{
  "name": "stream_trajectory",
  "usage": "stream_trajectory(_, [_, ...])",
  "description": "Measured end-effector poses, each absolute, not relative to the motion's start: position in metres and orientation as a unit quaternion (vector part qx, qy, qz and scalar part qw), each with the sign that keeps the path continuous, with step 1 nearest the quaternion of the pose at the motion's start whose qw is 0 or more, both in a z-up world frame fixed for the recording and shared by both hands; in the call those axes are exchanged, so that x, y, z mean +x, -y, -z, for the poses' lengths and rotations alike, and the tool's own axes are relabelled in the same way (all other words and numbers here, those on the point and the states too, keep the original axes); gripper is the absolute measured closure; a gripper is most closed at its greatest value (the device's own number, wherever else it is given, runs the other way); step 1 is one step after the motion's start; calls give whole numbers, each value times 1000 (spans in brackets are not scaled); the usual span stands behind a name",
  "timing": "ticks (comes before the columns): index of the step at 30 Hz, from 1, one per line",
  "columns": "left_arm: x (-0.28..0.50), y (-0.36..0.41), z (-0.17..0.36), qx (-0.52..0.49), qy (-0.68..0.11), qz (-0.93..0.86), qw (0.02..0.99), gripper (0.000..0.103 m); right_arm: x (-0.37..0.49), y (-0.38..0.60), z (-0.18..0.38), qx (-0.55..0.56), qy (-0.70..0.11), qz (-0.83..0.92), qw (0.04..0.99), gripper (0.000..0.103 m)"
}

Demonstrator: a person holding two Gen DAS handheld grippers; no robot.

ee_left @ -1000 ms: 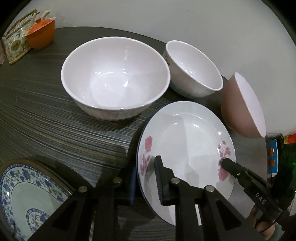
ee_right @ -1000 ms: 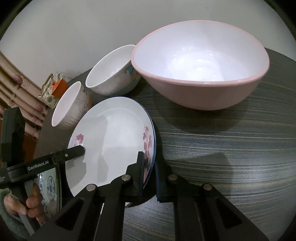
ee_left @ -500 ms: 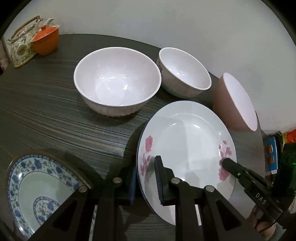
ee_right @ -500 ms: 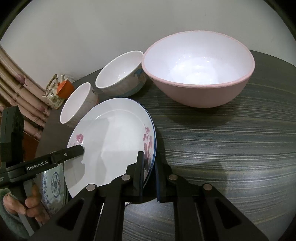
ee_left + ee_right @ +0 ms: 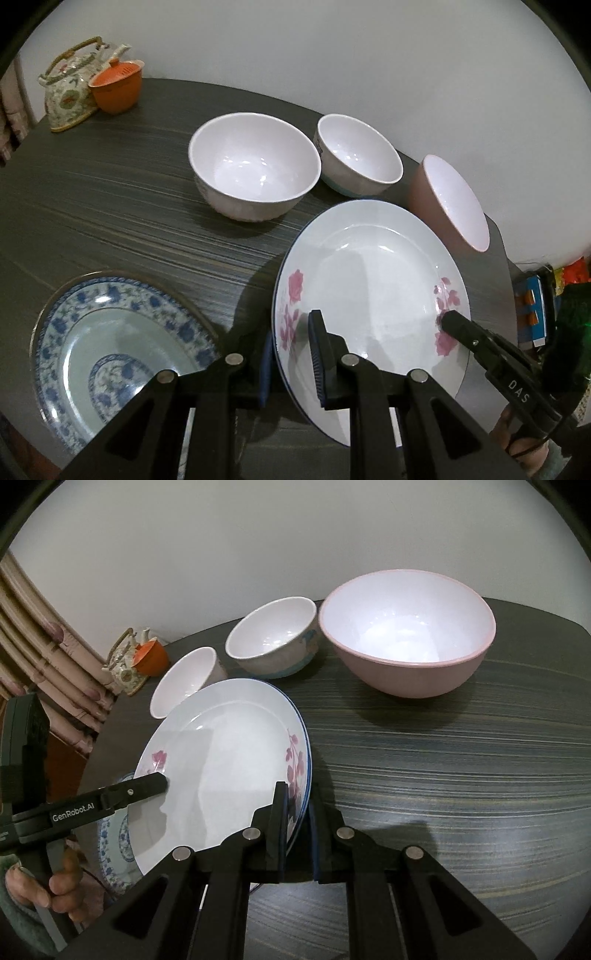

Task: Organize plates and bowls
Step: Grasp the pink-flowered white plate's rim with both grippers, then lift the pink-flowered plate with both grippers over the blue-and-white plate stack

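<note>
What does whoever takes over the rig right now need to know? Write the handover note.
Left hand-held gripper: shut on the rose plate's left rim.
Right hand-held gripper: shut on the same plate's opposite rim; plate tilted, off the table.
Blue-patterned plate: on the table, left of the rose plate.
White bowl, small bowl, pink bowl: separate, unstacked.
Done: rose plate picked up.
Left: probably set it on the blue-patterned plate, then nest the bowls.

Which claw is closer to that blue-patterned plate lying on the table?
Left. The left claw grips the rose plate on the side just above the blue-patterned plate; the right claw grips the far edge.
</note>
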State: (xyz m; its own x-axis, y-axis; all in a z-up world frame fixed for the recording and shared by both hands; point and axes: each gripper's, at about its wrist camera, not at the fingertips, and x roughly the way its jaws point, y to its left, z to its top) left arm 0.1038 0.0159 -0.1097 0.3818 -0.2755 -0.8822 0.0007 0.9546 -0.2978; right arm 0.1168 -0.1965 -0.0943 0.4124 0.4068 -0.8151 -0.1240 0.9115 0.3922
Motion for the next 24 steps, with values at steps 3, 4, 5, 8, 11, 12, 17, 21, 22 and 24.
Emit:
stream_trajectory(3, [91, -27, 102, -130, -546, 83, 823, 85, 110, 192, 89, 135, -513, -164, 832, 92])
stream_trajectory(4, [86, -31, 100, -131, -544, 83, 824, 85, 107, 189, 86, 134, -511, -167, 833, 92])
stream_trajectory(5, [83, -33, 97, -131, -543, 83, 825, 85, 105, 187, 84, 134, -509, -169, 833, 92])
stream_trajectory(8, [75, -40, 92, -130, -541, 79, 827, 85, 97, 180, 79, 134, -506, -175, 834, 92])
stream_trajectory(11, [65, -51, 88, -133, -539, 75, 828, 85, 89, 173, 75, 132, -503, -181, 835, 92])
stream_trajectory(12, [61, -57, 86, -134, -538, 73, 829, 85, 87, 171, 74, 131, -503, -182, 835, 92])
stream_trajectory(17, [46, -79, 78, -143, -529, 61, 834, 85, 74, 154, 66, 127, -500, -196, 834, 92])
stream_trajectory(21, [33, -100, 71, -152, -523, 52, 837, 85, 70, 137, 59, 125, -495, -209, 834, 92])
stream_trajectory(22, [30, -106, 71, -153, -522, 48, 838, 85, 69, 132, 58, 123, -495, -212, 834, 92])
stream_trajectory(24, [25, -115, 71, -157, -521, 41, 838, 85, 66, 123, 55, 119, -494, -218, 833, 92])
